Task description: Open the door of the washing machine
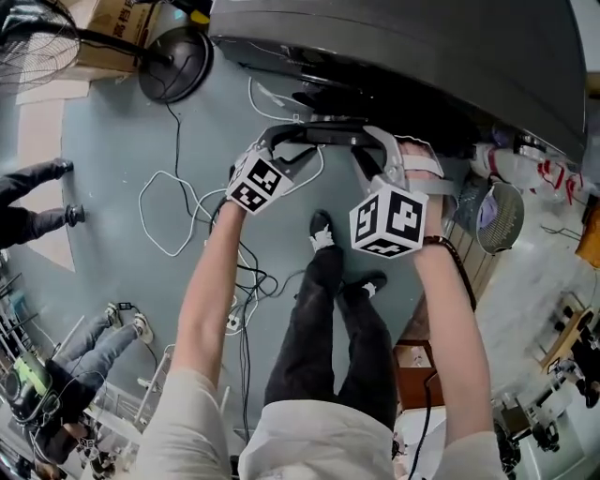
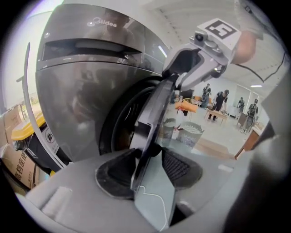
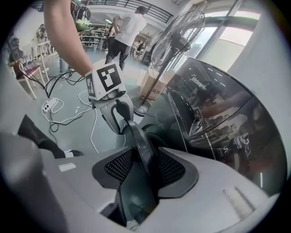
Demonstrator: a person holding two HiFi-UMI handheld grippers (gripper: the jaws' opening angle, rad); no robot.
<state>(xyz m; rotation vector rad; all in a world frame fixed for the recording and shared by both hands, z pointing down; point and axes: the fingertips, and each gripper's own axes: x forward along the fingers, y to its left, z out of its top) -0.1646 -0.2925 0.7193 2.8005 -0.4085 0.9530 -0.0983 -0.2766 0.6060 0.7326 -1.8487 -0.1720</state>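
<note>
The dark grey washing machine (image 1: 422, 56) fills the top of the head view. Its round door (image 1: 323, 134) stands ajar and shows edge-on below the front. My left gripper (image 1: 281, 141) holds the door's left rim and my right gripper (image 1: 375, 145) its right rim. In the left gripper view the door rim (image 2: 152, 123) runs up between the left gripper's (image 2: 148, 168) pads, with the right gripper (image 2: 182, 73) clamped at the far edge. The right gripper view has the rim (image 3: 138, 141) pinched in the right gripper (image 3: 145, 168), and the left gripper (image 3: 119, 116) beyond it.
A standing fan's base (image 1: 175, 64) and a cardboard box (image 1: 112, 28) sit left of the machine. Loose cables (image 1: 169, 206) trail over the floor. A mesh basket (image 1: 492, 211) stands at the right. My legs (image 1: 328, 309) are right below the door. Other people sit at the left (image 1: 103, 337).
</note>
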